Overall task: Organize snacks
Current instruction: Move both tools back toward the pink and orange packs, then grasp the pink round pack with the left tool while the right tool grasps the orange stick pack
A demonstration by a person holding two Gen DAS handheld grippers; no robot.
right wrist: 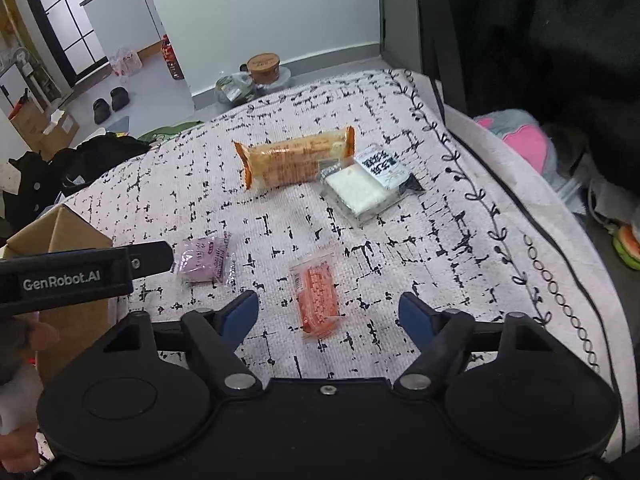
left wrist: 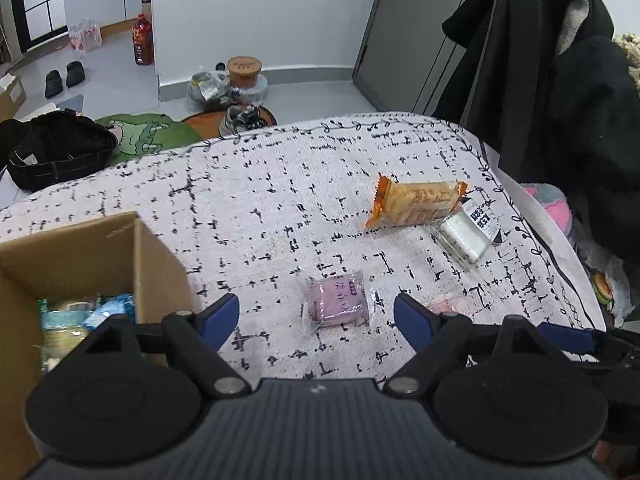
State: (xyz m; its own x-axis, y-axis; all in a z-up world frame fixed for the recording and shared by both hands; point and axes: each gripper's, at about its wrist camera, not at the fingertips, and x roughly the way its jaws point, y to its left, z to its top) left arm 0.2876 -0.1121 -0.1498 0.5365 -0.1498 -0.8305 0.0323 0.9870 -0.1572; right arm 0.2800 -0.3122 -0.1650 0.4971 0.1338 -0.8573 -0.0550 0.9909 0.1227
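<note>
Four wrapped snacks lie on a white cloth with black dashes (right wrist: 400, 92) that covers the desk, and an open cardboard box (left wrist: 92, 248) stands at the desk's left edge with several packets already inside.

The left gripper (left wrist: 316, 314) hangs over the near side of the desk with its jaws spread wide — a small purple snack packet (left wrist: 338, 300) lies on the cloth between the blue pads, and neither pad touches it. The right gripper (right wrist: 328, 312) is likewise open over the near side, with a red-orange snack packet (right wrist: 318, 296) lying lengthwise between its pads, untouched and flat on the cloth. No snack is held by either pair of jaws.

Further toward the far right corner of the desk, a long orange biscuit pack (right wrist: 296, 160) lies across the cloth. Just beside it, on its right, is a clear-wrapped white cake (right wrist: 360, 192) with a black-and-white label; the two wrappers touch at one corner.

In the right wrist view the left gripper's black side shows at the left, close to the purple packet and in front of the box, with a person's hand (right wrist: 20, 344) partly visible below it.
</note>
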